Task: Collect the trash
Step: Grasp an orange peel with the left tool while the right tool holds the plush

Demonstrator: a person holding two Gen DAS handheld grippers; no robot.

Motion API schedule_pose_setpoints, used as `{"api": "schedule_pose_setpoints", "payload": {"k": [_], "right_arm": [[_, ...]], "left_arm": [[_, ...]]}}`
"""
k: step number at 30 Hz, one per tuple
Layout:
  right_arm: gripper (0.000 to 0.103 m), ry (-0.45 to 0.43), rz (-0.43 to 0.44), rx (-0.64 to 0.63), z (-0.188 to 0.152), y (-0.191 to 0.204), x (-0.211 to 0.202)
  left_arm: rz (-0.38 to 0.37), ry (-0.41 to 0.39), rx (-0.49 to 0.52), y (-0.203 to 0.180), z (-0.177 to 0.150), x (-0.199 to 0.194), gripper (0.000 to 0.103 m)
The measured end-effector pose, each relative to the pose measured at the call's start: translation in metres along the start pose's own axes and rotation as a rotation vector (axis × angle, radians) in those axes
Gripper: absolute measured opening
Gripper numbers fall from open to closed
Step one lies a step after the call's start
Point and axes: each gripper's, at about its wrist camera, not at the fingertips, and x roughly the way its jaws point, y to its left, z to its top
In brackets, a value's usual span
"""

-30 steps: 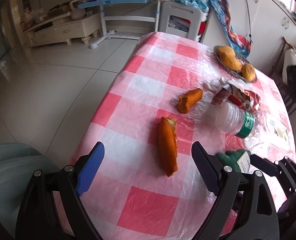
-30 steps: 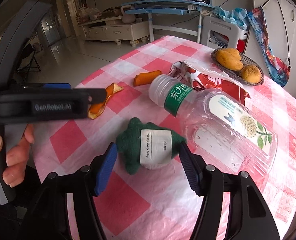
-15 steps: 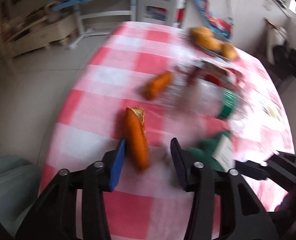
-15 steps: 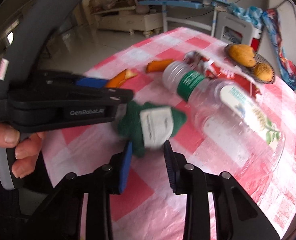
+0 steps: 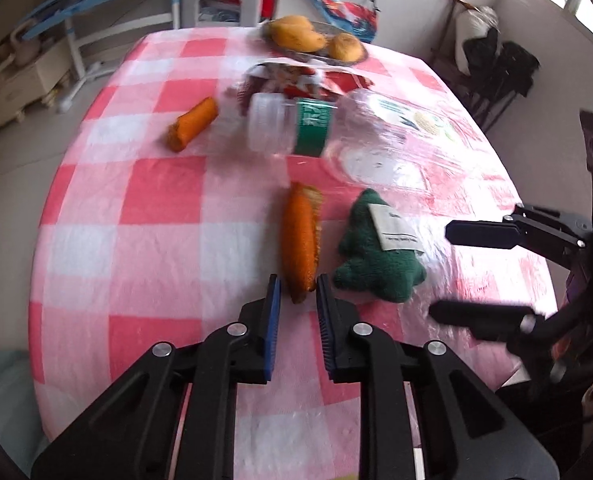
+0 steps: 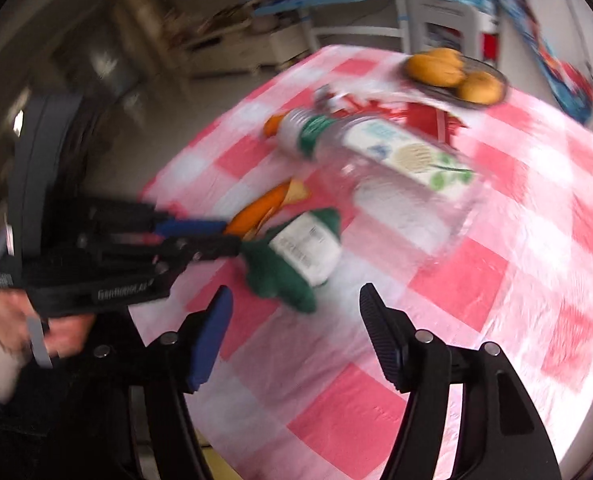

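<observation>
Left gripper (image 5: 298,288), bottom centre of its view, was narrowed to a slim gap around the near tip of the orange peel (image 5: 301,240); pads looked touching or nearly, grip not confirmed. Right gripper (image 6: 292,320) was spread wide and empty, low in its frame, green cloth (image 6: 292,252) just above it. To do this well: seat the pads further up the peel before closing, since a tip-only pinch would likely slip. Second peel (image 5: 192,124) sat upper left, plastic bottle (image 5: 336,132) and red wrapper (image 5: 296,80) at upper centre on the checked tablecloth (image 5: 136,220).
</observation>
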Motion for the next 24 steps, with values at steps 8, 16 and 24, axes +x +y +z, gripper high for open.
{"api": "schedule_pose_setpoints", "payload": {"k": [8, 16, 24], "right_arm": [[0.053, -0.041, -0.060, 0.134, 0.010, 0.000, 0.018], [0.035, -0.020, -0.010, 0.105, 0.011, -0.001, 0.023], [0.031, -0.024, -0.035, 0.084, 0.004, -0.008, 0.007]], "left_arm": [[0.073, -0.024, -0.040, 0.010, 0.001, -0.001, 0.022], [0.101, -0.048, 0.066, -0.007, 0.008, -0.002, 0.036], [0.113, -0.034, 0.075, -0.012, 0.011, 0.005, 0.035]]}}
